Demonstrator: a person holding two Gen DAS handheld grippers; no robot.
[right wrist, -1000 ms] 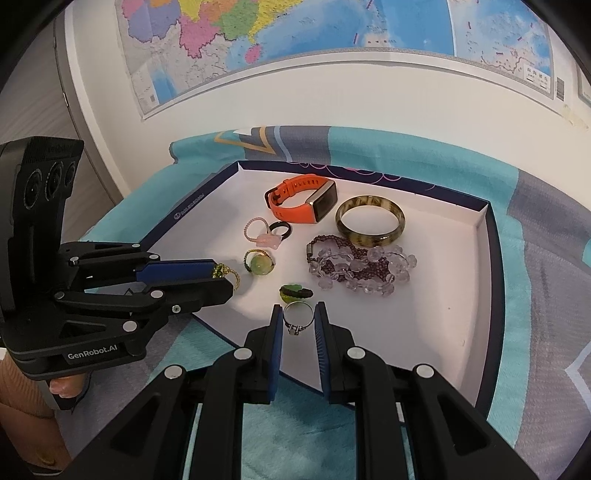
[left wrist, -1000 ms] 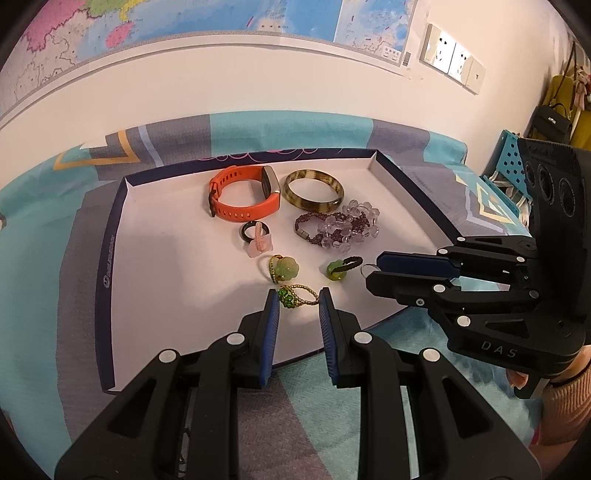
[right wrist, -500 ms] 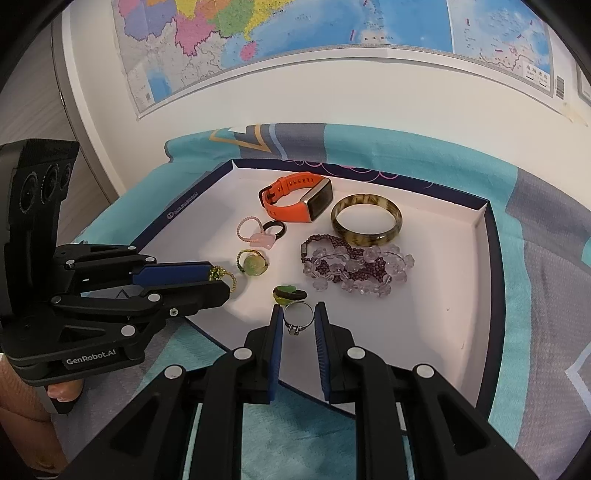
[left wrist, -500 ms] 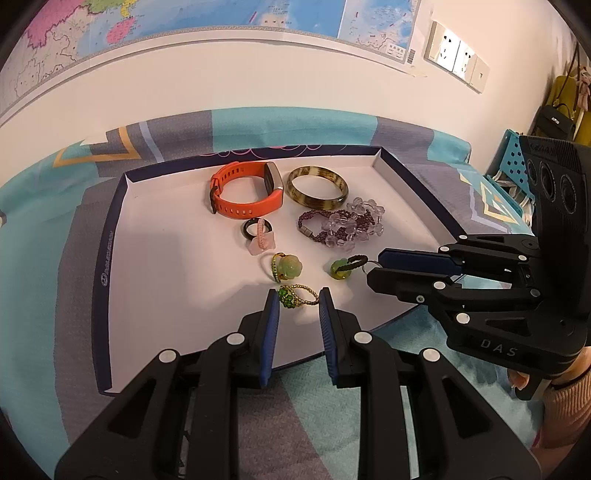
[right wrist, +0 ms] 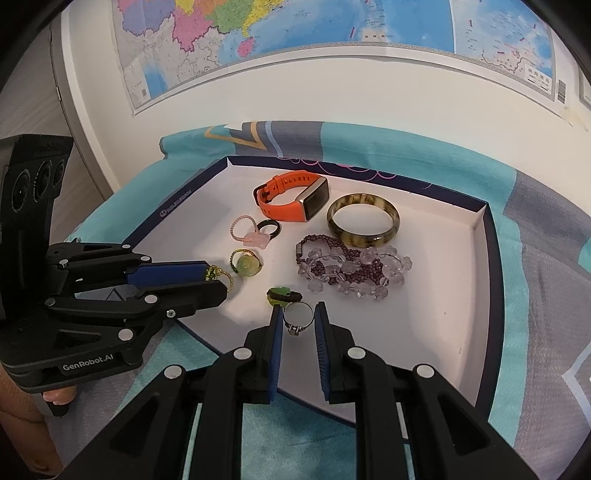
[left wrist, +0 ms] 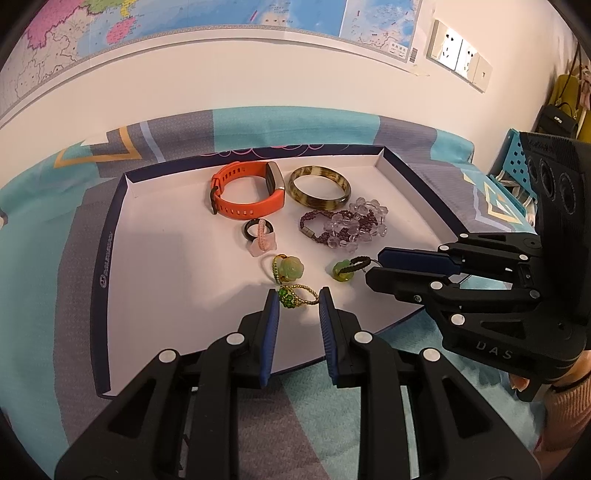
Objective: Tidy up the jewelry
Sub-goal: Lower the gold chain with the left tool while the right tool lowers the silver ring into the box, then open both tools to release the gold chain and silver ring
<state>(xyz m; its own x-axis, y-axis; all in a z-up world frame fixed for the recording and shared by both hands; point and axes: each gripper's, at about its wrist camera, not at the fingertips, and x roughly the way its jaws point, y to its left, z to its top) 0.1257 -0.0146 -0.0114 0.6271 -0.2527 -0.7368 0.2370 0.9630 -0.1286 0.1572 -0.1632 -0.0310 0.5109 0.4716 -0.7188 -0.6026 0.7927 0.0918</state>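
Observation:
A white tray [left wrist: 107, 258] with a navy rim lies on a patterned cloth. My left gripper [left wrist: 298, 297] is shut on a gold ring with green beads [left wrist: 290, 295], held just above the tray's near edge. My right gripper [right wrist: 298, 312] is shut on a thin silver ring [right wrist: 297, 318], over the near edge beside it. In the tray lie an orange smart band [left wrist: 245, 192], a brown bangle [left wrist: 319, 186], purple and clear bead bracelets [left wrist: 343, 225], a black ring with a pink ring [left wrist: 258, 232], a jade flower ring [left wrist: 288, 267] and a green charm ring [left wrist: 341, 271].
A wall with a map [right wrist: 332, 33] rises just behind the tray. Wall sockets [left wrist: 458, 55] and hanging bags [left wrist: 561, 110] are at the far right. The tray's left half [left wrist: 166, 266] is bare white floor. A hand [right wrist: 22, 424] holds the left gripper's body.

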